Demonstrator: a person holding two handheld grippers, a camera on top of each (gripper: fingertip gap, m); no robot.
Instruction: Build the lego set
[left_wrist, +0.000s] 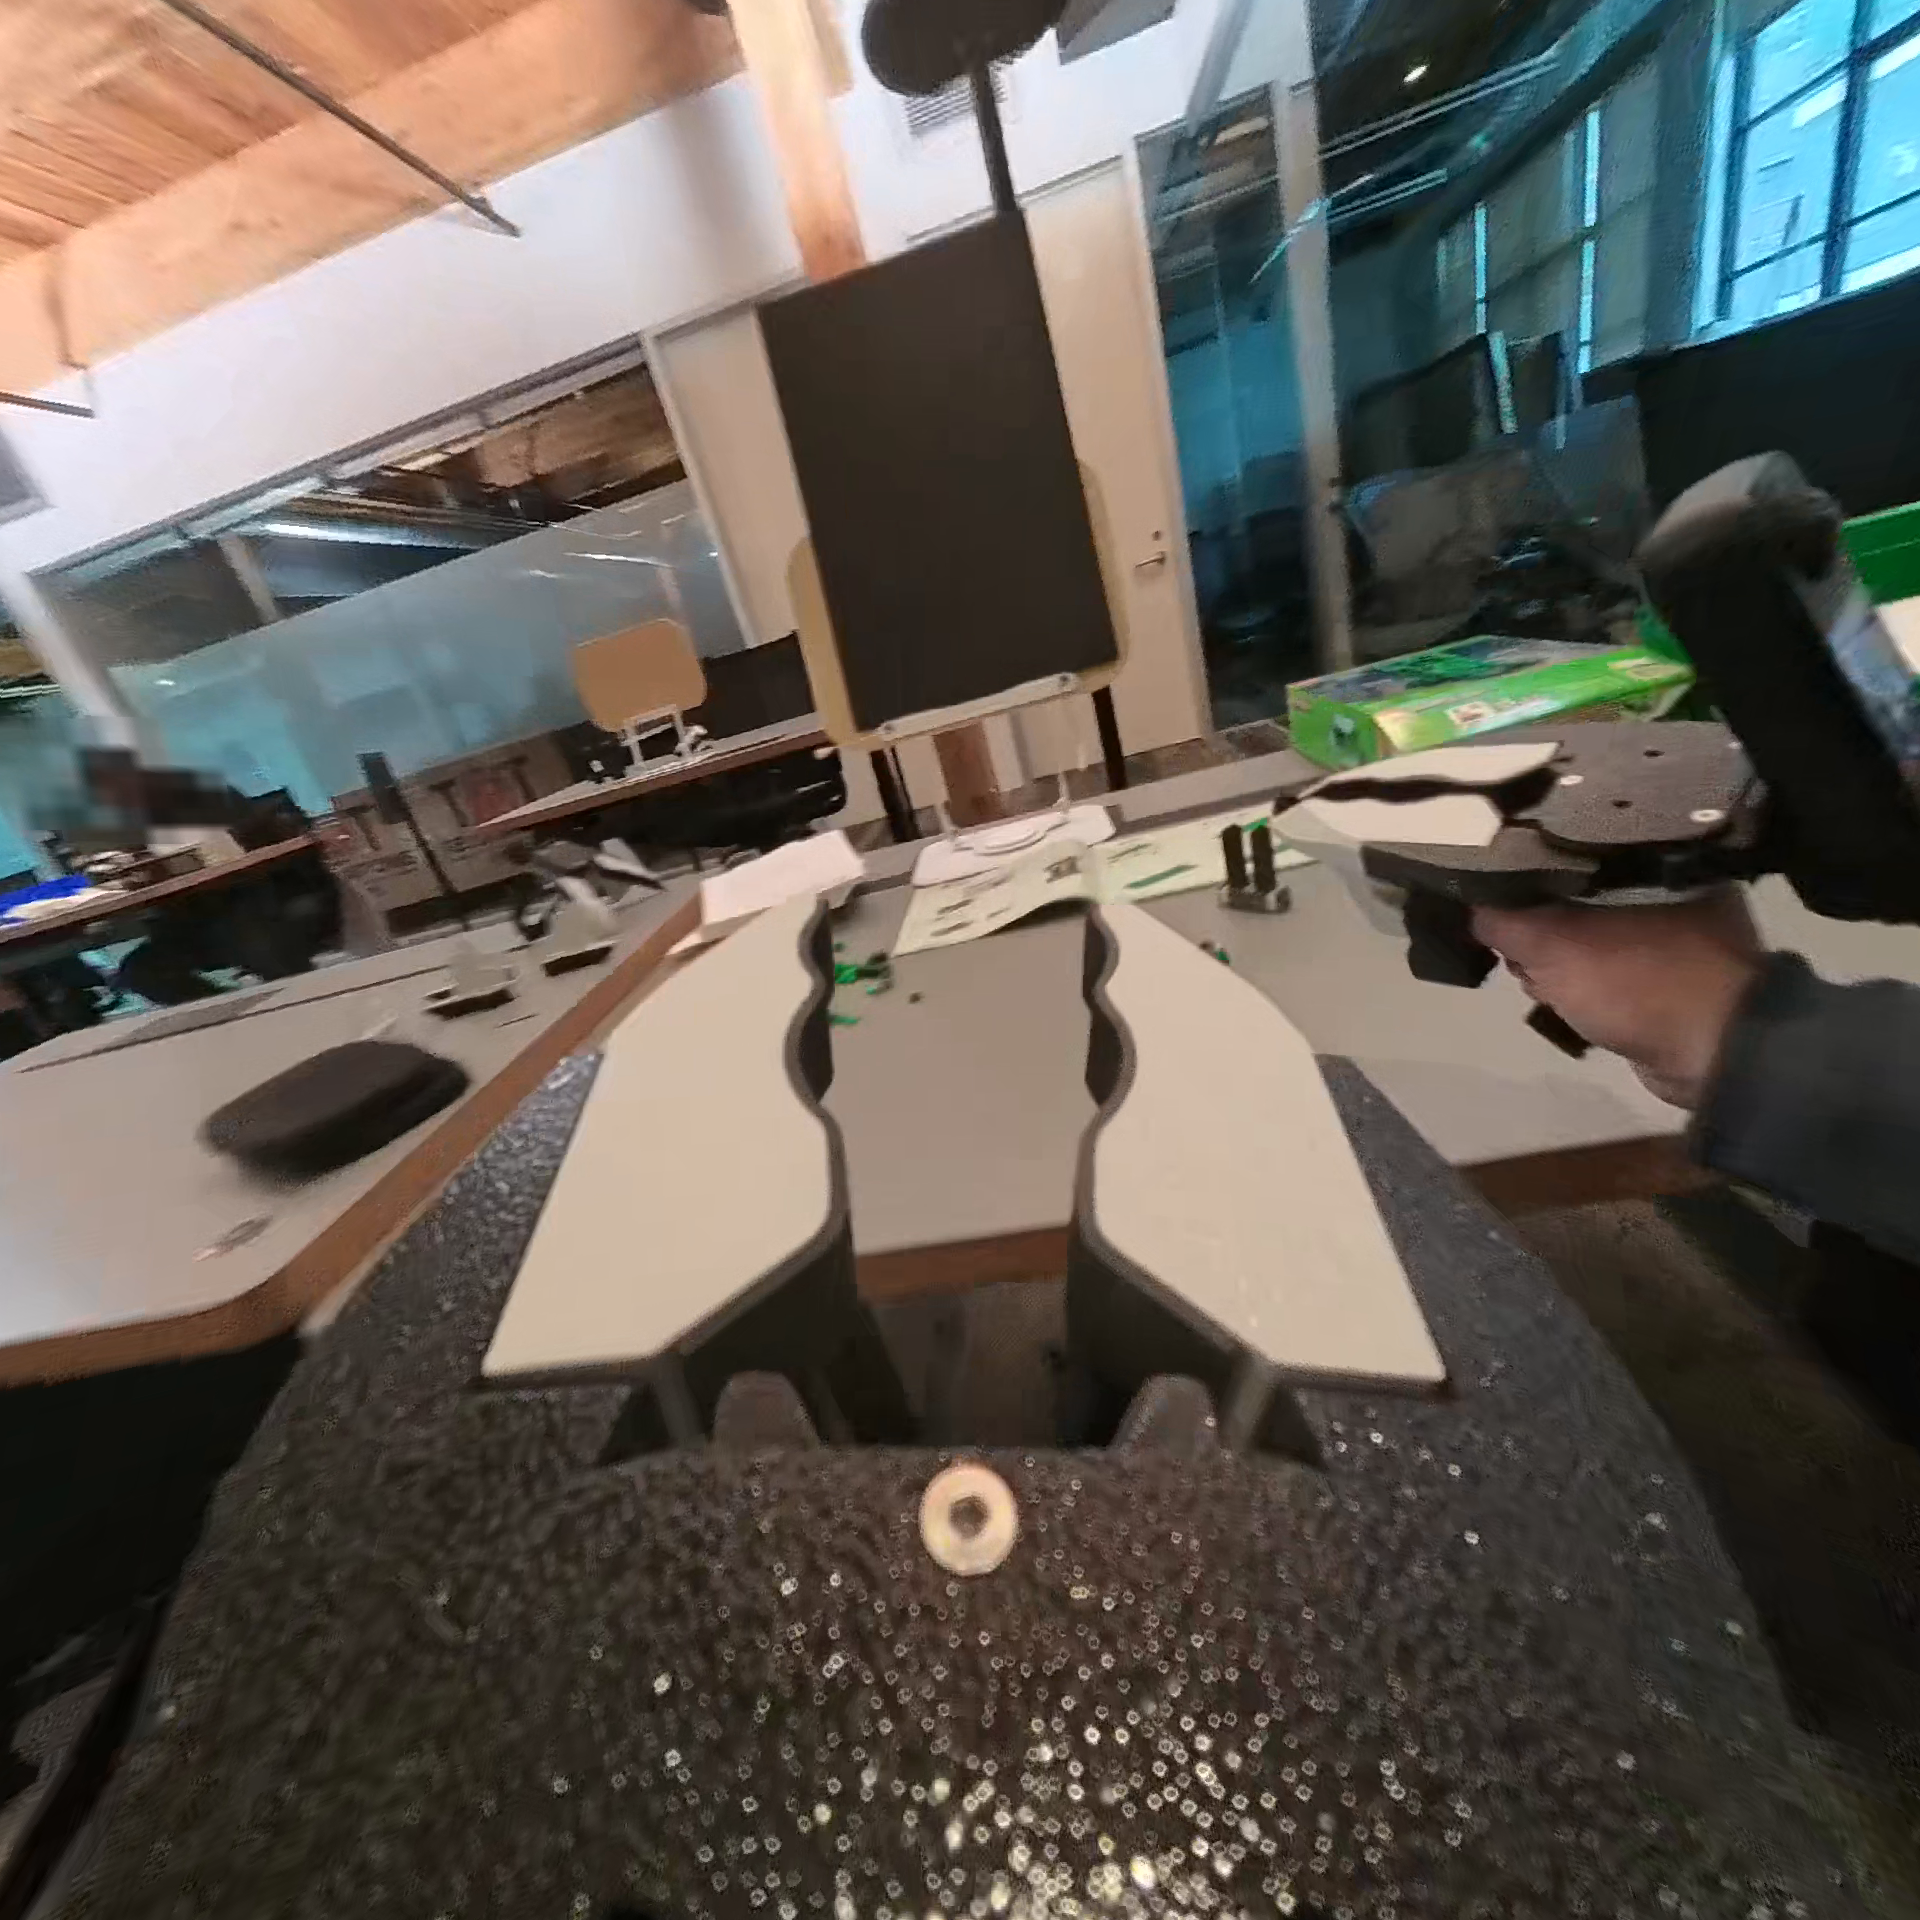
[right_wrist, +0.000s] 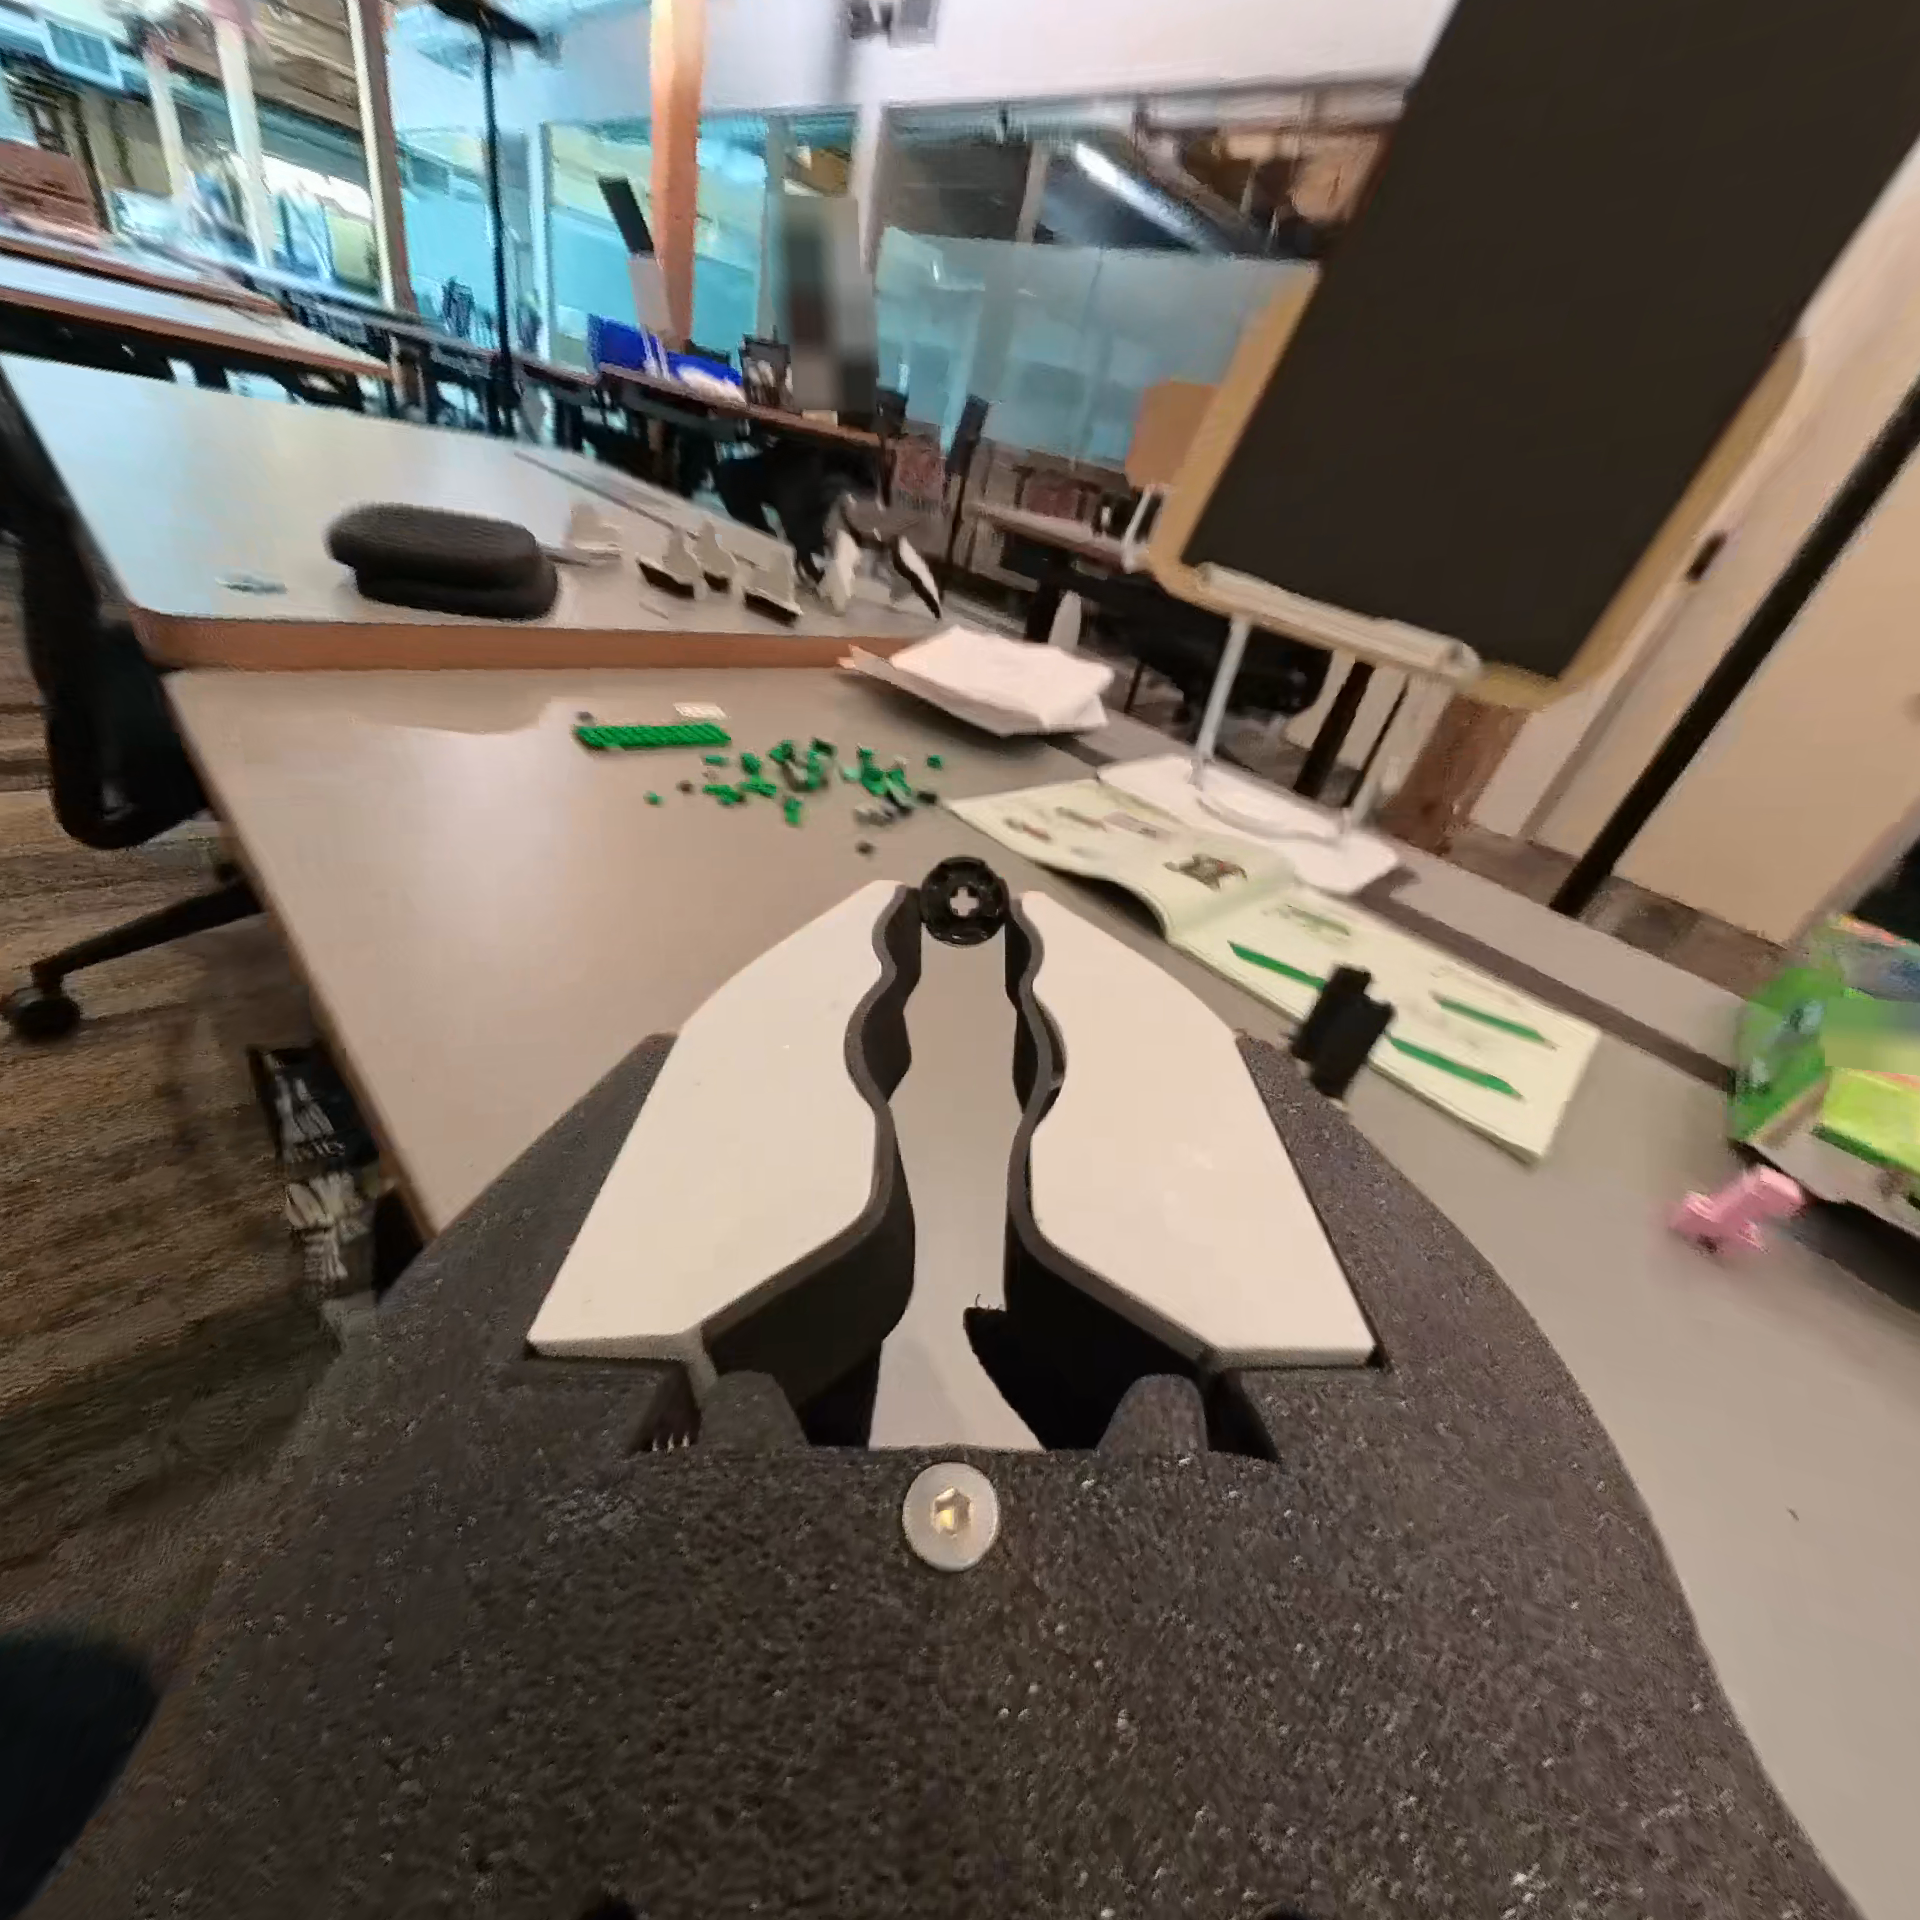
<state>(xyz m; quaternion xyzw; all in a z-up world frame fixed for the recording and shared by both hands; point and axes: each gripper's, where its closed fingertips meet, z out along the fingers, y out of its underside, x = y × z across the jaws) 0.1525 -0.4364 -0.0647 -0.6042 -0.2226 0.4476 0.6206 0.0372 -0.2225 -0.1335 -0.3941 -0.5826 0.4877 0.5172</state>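
A: Right, left wrist view first. The left gripper (left_wrist: 956, 935) hangs above the near edge of the grey table (left_wrist: 1226, 1060), its two fingers spread wide with nothing between them.

B: And the loose green bricks (left_wrist: 857, 982)? They peek out just past the left fingertip, scattered on the tabletop. Farther back lies the open instruction booklet (left_wrist: 997, 894), with the green box (left_wrist: 1475, 707) at the far right.

A: Off to the right the right gripper (left_wrist: 1299, 805) shows, held by the person's hand (left_wrist: 1621, 987), its fingers drawn close together.

B: Over to the right wrist view. The right gripper (right_wrist: 962, 914) is closed down on a small black round piece (right_wrist: 963, 902), pinched at the very tips by its rim, lifted clear of the table.

A: Featherweight, that piece, hard plastic and smooth. It would likely twist or pop out if squeezed off centre, so opposite edges of the rim look the safest hold.

B: Beyond it the green plate (right_wrist: 652, 736) lies flat, with small green pieces strewn just beside it. A black part (right_wrist: 1340, 1023) stands on the booklet's page, and something pink (right_wrist: 1735, 1216) lies near the box.

A: The plate is thin and stiff; long edges are the place to take it.
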